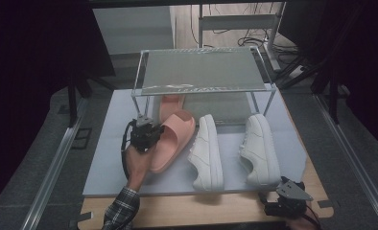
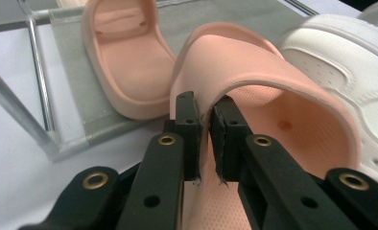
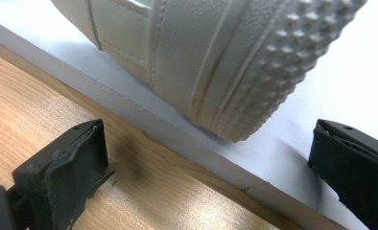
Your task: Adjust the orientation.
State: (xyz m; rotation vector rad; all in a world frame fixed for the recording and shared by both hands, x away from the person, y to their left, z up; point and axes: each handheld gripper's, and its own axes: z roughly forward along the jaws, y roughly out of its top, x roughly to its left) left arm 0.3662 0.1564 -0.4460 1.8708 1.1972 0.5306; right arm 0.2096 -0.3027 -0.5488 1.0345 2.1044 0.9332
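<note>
A pink foam slide sandal [image 1: 170, 139] lies on the pale mat [image 1: 105, 163], toward the mat's left half, with its toe end pointing at the front legs of the low rack [image 1: 201, 67] near the mat's far edge. It is a one-piece moulded slipper with a wide band over the instep and a finely dimpled footbed. It looks light, soft and springy, so the band will likely flex under a pinch, and the smooth foam should not slip much between rubber pads. The best place to take hold is the edge of the instep band, which is thin enough for the jaws and keeps the sole hanging below.

The left gripper [image 2: 204, 124] does just that: its two black jaws are pressed nearly together on the band's left edge, one pad inside the band and one outside. In the high view the left gripper [image 1: 144, 134] sits at the sandal's left side, with a hand and checked sleeve behind it.

A second pink slide [image 2: 129, 62], the mate, rests on the rack's lower shelf [image 2: 177, 19], just beyond the held one. To the right of the held sandal two white sneakers [image 1: 207, 153] [image 1: 260, 151] lie on the mat, the nearer one touching or almost touching the sandal.

The right gripper [image 1: 287, 194] rests on the wooden tabletop [image 1: 216, 211] at the mat's near right corner, its jaws spread wide with nothing between them, just short of the heel of the right-hand sneaker [image 3: 216, 62].
</note>
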